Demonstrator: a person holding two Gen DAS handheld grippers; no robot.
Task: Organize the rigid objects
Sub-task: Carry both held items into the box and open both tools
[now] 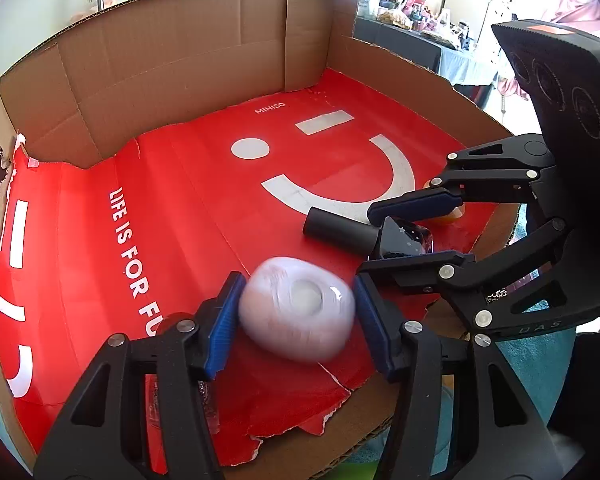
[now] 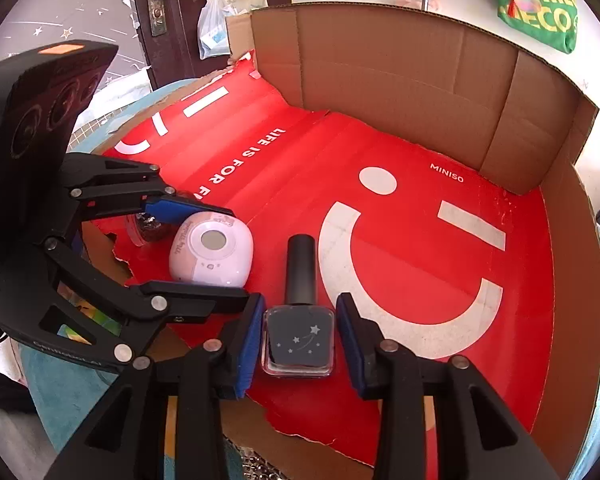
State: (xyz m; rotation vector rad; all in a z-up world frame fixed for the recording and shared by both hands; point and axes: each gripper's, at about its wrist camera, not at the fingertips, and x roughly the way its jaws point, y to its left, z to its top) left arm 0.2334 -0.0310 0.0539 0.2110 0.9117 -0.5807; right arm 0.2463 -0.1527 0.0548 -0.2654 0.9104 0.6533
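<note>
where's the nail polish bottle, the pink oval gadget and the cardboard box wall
nail polish bottle (image 2: pixel 299 340): right wrist view, on its dark glass body.
pink oval gadget (image 2: pixel 212 254): right wrist view, on its front face.
cardboard box wall (image 1: pixel 172 76): left wrist view, on its bare brown inner side.

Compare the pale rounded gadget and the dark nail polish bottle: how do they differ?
The gadget is pale pink, rounded and squat; the nail polish bottle is dark, flat-sided, with a long black cap. The gadget sits between the left claw's pads, the bottle between the right claw's. Both rest on the red sheet.
</note>
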